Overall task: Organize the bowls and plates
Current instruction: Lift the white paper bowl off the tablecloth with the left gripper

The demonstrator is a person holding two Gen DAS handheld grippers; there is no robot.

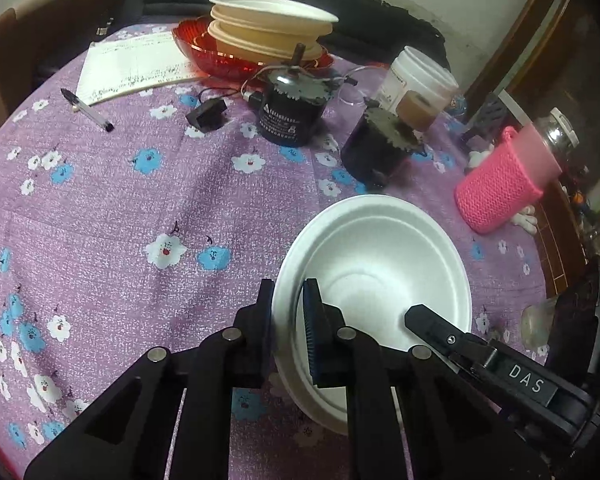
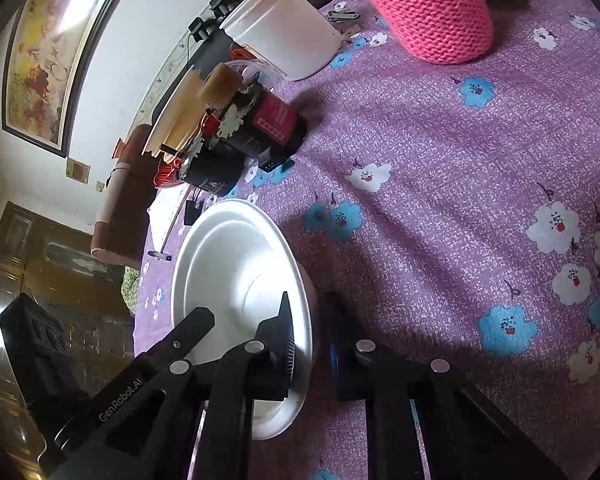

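A white foam bowl (image 1: 380,264) sits on the purple floral tablecloth (image 1: 140,200). My left gripper (image 1: 290,300) is shut on the bowl's left rim, one finger inside and one outside. My right gripper (image 2: 306,320) straddles the opposite rim of the same bowl (image 2: 228,264), one finger inside the bowl, the other outside with a gap to the wall; its black tip shows in the left wrist view (image 1: 424,320). A stack of cream and white bowls (image 1: 268,28) sits in a red glass dish (image 1: 204,52) at the far side.
Two black cylindrical motors (image 1: 292,112) stand mid-table. A white plastic tub (image 1: 420,80), a pink knitted sleeve on a jar (image 1: 500,184), a paper sheet (image 1: 136,64), a pen (image 1: 86,110) and a small black part (image 1: 206,114) lie around. The table edge runs at right.
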